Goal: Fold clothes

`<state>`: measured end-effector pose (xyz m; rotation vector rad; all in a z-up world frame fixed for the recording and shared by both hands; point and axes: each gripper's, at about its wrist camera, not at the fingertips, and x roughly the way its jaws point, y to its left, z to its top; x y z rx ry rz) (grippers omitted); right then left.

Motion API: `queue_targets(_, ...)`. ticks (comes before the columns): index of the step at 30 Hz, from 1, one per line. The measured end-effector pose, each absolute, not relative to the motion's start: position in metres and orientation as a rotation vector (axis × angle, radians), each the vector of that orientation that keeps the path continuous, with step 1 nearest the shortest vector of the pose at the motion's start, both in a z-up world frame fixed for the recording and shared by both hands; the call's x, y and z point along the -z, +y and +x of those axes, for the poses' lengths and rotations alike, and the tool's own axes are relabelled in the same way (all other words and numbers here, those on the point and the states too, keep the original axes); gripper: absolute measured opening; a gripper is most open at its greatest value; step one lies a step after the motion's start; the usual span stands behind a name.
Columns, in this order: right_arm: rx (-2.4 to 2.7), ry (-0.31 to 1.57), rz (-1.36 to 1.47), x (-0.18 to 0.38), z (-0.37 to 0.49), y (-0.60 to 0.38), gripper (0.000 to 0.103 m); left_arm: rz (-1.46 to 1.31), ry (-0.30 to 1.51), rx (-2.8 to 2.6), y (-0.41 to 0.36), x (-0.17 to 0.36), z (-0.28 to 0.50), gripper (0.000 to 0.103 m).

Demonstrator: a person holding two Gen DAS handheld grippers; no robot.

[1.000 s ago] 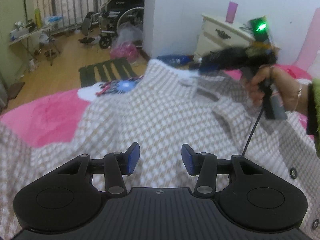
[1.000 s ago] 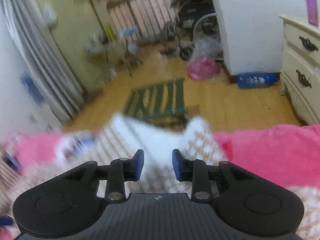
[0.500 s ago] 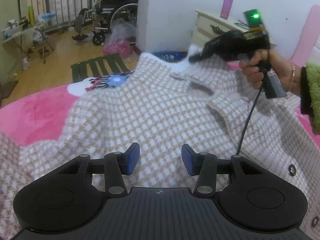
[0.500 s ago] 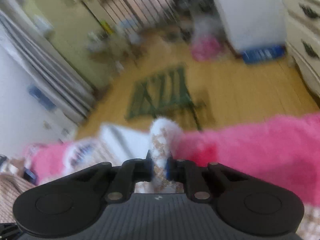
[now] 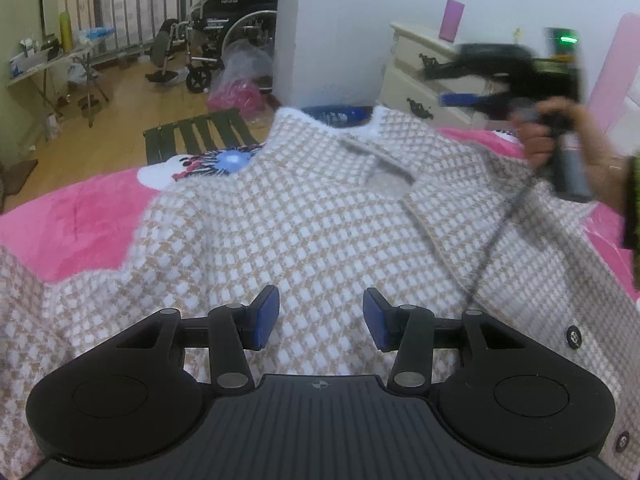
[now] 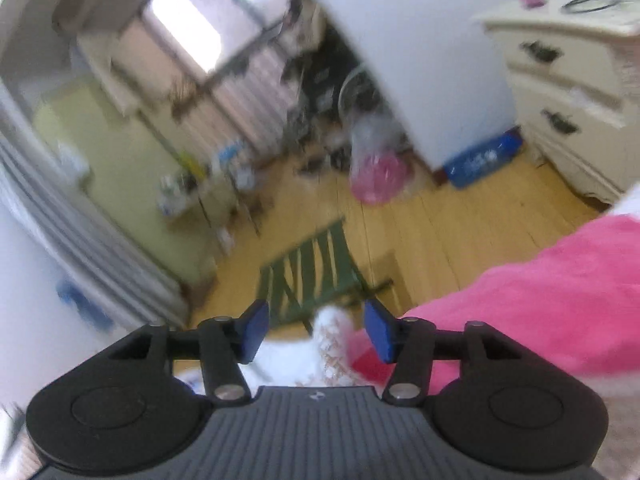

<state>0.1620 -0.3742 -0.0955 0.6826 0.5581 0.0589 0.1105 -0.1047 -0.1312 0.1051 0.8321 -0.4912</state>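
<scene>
A beige-and-white checked cardigan [image 5: 320, 224] with dark buttons lies spread on a pink blanket [image 5: 68, 224]. My left gripper [image 5: 320, 320] is open and empty, hovering low over the cardigan's body. My right gripper [image 6: 316, 330] is open; a fuzzy white corner of the cardigan [image 6: 332, 336] sits loose between its blue pads. In the left wrist view the right gripper [image 5: 472, 84] shows blurred, lifted above the cardigan's far right collar corner.
The bed ends at the far edge, with wooden floor beyond. A green slatted stool [image 5: 196, 140] stands near the bed. A cream dresser [image 5: 420, 80] is at the right, a wheelchair [image 5: 228, 32] and pink bag [image 5: 236, 96] farther back.
My right gripper shut on the cardigan's collar corner, pulled it outward, then opened and lifted away. The cardigan now lies flatter. My left gripper stayed open over the cloth.
</scene>
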Motion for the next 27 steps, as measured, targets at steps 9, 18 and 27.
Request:
queue_targets(9,0.45,0.373,0.958,0.102,-0.047,-0.511,0.064,0.199,0.828,0.572,-0.122,0.102,0.114,0.047)
queue_targets(18,0.725,0.327,1.199,0.165,-0.123,-0.625,0.062,0.368,0.78,0.759,-0.233,0.123,0.115,0.047)
queue_targets(27,0.642,0.281,1.269,0.195,-0.08,-0.645,0.05,0.302,0.879,0.837,-0.286,0.17,0.108,0.047)
